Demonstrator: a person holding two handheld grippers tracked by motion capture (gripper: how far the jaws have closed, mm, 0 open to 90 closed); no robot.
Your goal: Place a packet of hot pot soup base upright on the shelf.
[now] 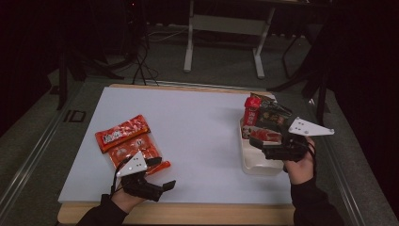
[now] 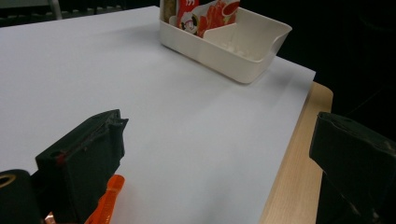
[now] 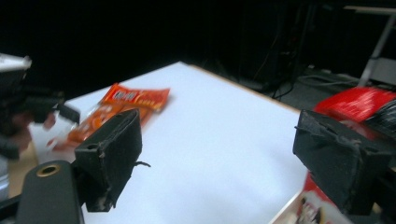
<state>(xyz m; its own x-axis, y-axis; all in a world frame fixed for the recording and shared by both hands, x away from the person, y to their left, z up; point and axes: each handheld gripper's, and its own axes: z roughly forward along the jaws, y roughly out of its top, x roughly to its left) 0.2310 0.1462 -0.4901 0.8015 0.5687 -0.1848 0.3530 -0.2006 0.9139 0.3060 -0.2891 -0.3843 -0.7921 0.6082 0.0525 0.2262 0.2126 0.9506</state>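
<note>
Two orange-red snack packets (image 1: 122,133) lie flat on the white mat at the left, one partly over the other (image 1: 134,153). My left gripper (image 1: 162,173) rests low near the front edge just right of them, open, with nothing between its jaws (image 2: 222,130); an orange packet corner (image 2: 107,200) shows beside one jaw. My right gripper (image 1: 256,141) hovers over the white bin (image 1: 259,165), open and holding nothing (image 3: 219,135). Several red and dark packets (image 1: 261,117) stand in the bin's far half.
The bin (image 2: 224,44) has a divider, and its near compartment holds nothing. The mat (image 1: 197,127) covers a wooden table whose edge (image 2: 299,177) runs close to my left gripper. Desk legs and cables stand on the floor beyond the table.
</note>
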